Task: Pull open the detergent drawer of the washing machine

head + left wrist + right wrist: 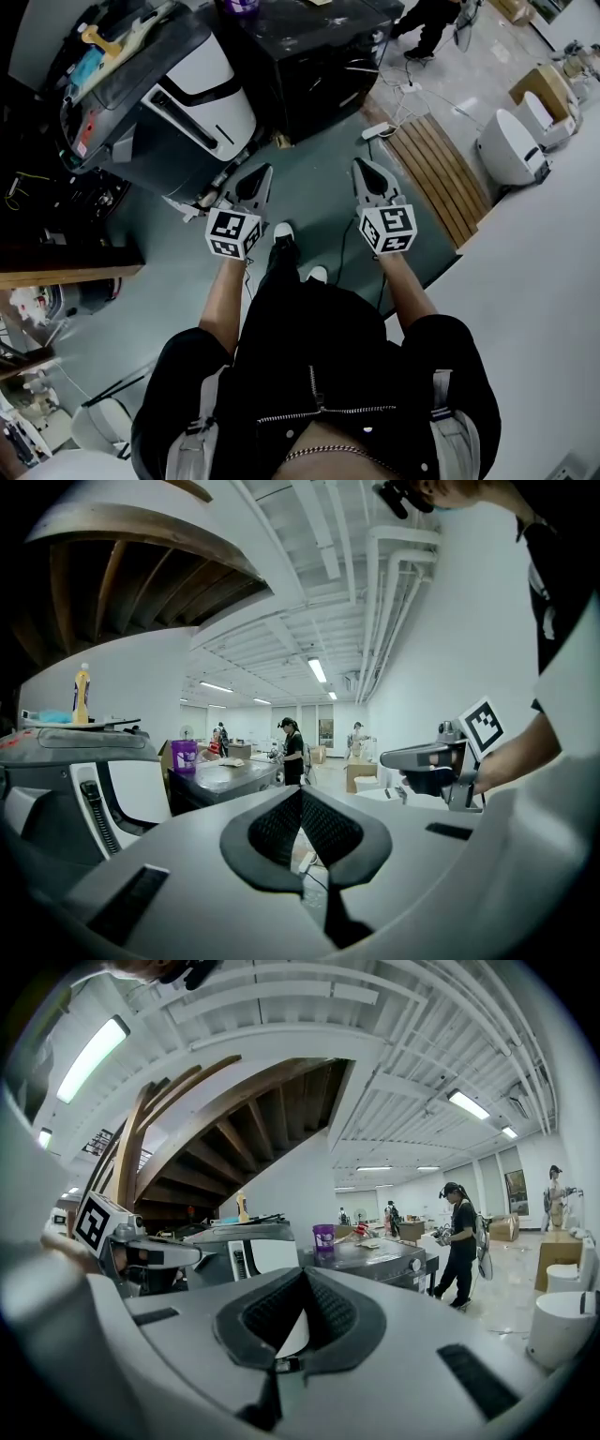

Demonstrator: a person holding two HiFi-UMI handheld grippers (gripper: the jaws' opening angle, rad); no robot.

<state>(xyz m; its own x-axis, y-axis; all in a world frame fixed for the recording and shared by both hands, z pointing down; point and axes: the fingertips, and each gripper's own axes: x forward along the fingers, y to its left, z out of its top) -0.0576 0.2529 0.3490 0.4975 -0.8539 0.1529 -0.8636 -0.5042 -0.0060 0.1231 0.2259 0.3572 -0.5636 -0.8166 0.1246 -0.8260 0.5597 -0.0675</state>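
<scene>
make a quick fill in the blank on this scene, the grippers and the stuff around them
1. The left gripper and the right gripper both have their jaws ____, with nothing between them.
2. The cup on the black machine is ____ in colour.
3. In the head view, the wooden slatted platform lies on the ____ gripper's side.

Missing words: shut; purple; right
</scene>
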